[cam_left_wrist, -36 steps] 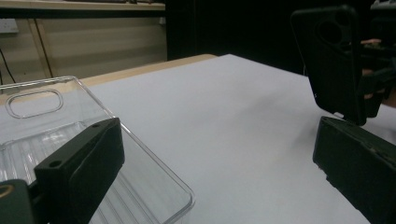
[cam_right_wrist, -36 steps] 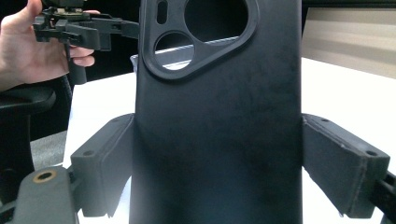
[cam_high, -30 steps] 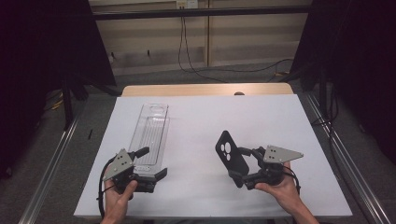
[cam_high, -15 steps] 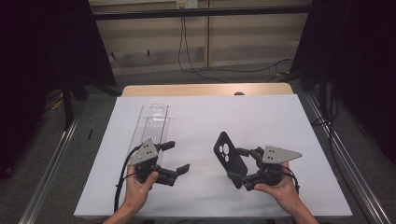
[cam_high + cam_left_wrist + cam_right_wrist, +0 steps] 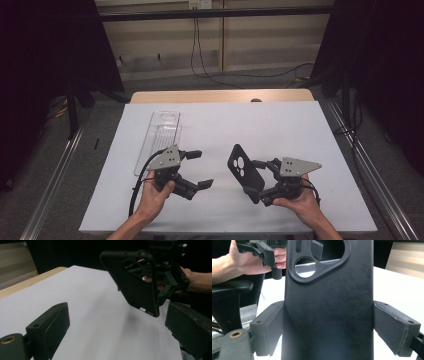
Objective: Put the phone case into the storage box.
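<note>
High view. Black phone case clamped in the right gripper, held off the white table at the near right, tilted, camera cutout toward the far end. Long axis running roughly near-to-far, leaning toward the left side. Left gripper just left of centre, jaws spread wide and holding nothing, opening turned toward the case. Clear gap between its fingertips and the case's near long edge. Clear plastic tray flat on the table beyond the left hand, apart from both grippers. Right hand behind its gripper at the near edge.

Left gripper view. 2 black pads wide apart at bottom left and bottom right, bare table between them. Case hanging ahead and to the right, above the table, charging-port end lowest, nearer the right-side pad than the left one. Not between the pads yet.

Right gripper view. Case upright, centred, back face toward the camera, 1 pad pressed on each long edge. Grip across the width; long axis running straight away from the jaws. Left hand and its gripper visible beyond at upper left.

Judgement: likely a handover or a 2-gripper hold. Left gripper is the free one and the nearer; needs to shift toward the case's lower end and close across an edge.
</note>
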Tool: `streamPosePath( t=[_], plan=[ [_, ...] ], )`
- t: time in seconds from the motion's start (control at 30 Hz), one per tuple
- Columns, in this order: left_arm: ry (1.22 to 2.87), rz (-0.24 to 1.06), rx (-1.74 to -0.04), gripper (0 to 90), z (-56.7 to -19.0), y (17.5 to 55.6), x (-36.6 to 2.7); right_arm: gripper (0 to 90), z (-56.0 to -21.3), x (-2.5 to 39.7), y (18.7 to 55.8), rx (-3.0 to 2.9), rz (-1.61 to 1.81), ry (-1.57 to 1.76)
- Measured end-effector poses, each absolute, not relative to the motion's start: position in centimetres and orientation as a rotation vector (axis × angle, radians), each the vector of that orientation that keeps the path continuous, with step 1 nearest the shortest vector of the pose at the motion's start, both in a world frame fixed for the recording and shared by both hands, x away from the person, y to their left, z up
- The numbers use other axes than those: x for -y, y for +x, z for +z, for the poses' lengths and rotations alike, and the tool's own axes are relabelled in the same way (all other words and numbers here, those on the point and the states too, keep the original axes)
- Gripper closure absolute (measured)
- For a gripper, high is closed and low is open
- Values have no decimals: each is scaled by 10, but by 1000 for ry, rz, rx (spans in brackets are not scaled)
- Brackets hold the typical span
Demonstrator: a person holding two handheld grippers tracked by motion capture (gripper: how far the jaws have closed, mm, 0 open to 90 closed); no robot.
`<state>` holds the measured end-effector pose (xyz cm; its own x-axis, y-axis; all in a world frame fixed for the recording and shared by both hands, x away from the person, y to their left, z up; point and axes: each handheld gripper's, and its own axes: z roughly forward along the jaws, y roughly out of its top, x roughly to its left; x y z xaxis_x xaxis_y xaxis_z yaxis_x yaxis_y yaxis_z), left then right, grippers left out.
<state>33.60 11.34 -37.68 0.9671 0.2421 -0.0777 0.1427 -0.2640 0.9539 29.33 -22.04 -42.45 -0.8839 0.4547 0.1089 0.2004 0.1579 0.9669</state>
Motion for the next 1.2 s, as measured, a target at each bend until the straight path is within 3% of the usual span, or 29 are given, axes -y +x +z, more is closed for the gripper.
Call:
streamPosePath(
  t=[0.43, 1.2],
  plan=[
    [1872, -23, -194, 21, -366, 349, -89, 140, -426, 222, 296, -2244, 1784, 605],
    [1859, -100, -68, 29, -362, 364, -61, 140, -425, 220, 294, -2280, 1867, 575]
  ],
)
